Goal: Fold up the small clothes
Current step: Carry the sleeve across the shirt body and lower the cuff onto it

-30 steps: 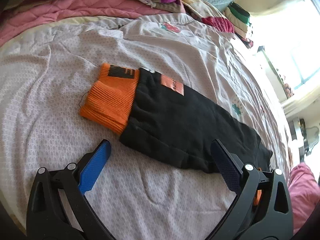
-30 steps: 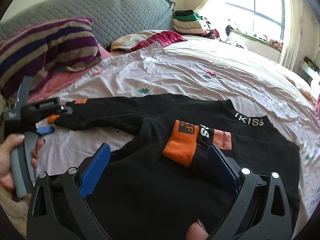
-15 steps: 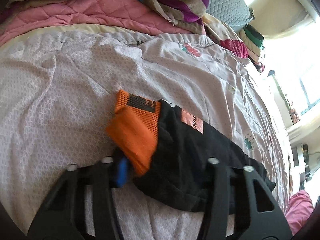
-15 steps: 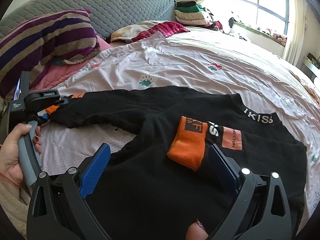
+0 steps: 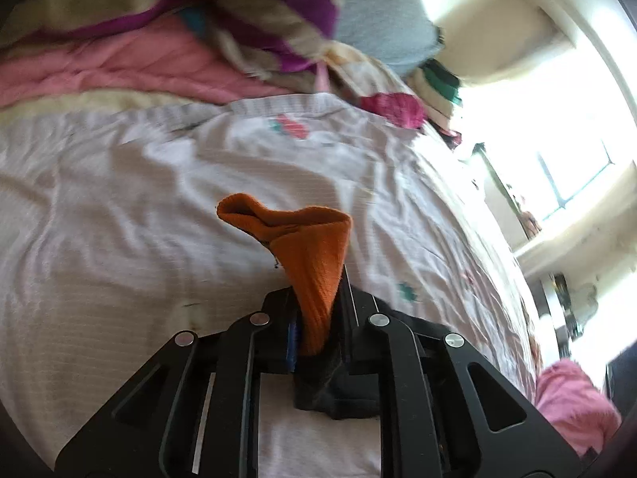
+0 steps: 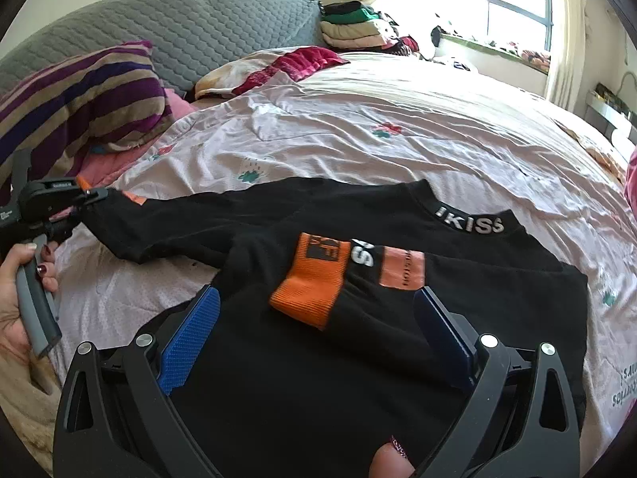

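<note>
Left gripper [image 5: 314, 318] has its jaws pinching the orange cuff [image 5: 314, 263] of the black top's sleeve, and that cuff stands up out of the jaws, flopped open at its mouth, above the pale floral bedsheet [image 5: 119, 219]. From the right wrist view, the black top [image 6: 358, 378] lies spread across the bed, neckband lettering up near the far edge, one long sleeve [image 6: 191, 223] stretched out toward the picture's left where the left gripper [image 6: 85, 199] grips its end, a hand [image 6: 16, 290] around the grey handle. The other sleeve lies folded across the chest, its orange cuff [image 6: 314, 283] resting on the black fabric. Right gripper [image 6: 314, 318] hangs just over the top with jaws spread wide, that folded cuff between the blue pads [image 6: 191, 326], untouched. Striped pillow [image 6: 79, 95] sits by the grey headboard [image 6: 179, 20].
</note>
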A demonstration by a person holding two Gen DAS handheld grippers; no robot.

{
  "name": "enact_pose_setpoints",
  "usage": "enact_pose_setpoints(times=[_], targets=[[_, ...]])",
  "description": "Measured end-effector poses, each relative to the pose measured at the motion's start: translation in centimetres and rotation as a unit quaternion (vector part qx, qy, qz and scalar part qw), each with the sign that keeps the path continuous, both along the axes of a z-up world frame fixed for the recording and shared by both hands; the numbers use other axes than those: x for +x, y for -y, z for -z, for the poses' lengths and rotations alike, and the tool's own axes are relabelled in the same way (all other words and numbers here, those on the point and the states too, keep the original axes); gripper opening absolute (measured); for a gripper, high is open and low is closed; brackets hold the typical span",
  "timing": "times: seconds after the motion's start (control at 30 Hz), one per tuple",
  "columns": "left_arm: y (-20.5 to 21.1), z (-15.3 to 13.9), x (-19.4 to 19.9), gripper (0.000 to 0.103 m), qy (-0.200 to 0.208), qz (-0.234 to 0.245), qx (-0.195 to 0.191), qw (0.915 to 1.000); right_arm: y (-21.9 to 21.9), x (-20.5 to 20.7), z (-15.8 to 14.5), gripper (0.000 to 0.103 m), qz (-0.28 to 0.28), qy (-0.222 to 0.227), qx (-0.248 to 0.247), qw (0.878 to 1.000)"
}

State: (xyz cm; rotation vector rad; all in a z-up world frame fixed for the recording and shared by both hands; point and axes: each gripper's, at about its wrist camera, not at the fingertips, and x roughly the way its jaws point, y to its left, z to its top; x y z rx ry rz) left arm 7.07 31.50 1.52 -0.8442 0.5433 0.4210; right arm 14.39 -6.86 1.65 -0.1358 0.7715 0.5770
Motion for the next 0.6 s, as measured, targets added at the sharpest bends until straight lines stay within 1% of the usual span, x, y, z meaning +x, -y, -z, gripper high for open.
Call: enact_pose_setpoints(times=[0.1,0.2,0.33,0.5,0.6], targets=[[1.0,-1.4,1.4,0.008,0.005,0.026,0.016,0.9995,1.6,0.2,-0.7,0.097,0.009,-0.003,0.01,1.0],[2.0,-3.1,2.8,0.007,0.011,0.051,0.031,0.9981,3.6,0.2,-1.8,0.097,0.031,0.006,0.014,0.999],[3.7,-5.5,4.3,0.007,0.023,0.085,0.059,0.9944,6.0,0.3,-2.6,0.097,0.052,0.009,0.029,0.998],[6.6,-8.0,5.9,0.007,0.046,0.139,0.077,0.9862,9.1,0.3,-3.4,0.097,0.081,0.016,0.062,0.995],[8.9,-9.1,6.7,0.007,0.06,0.175,0.083,0.9792,10.5,0.6,-3.9,0.097,0.095,0.012,0.079,0.992]])
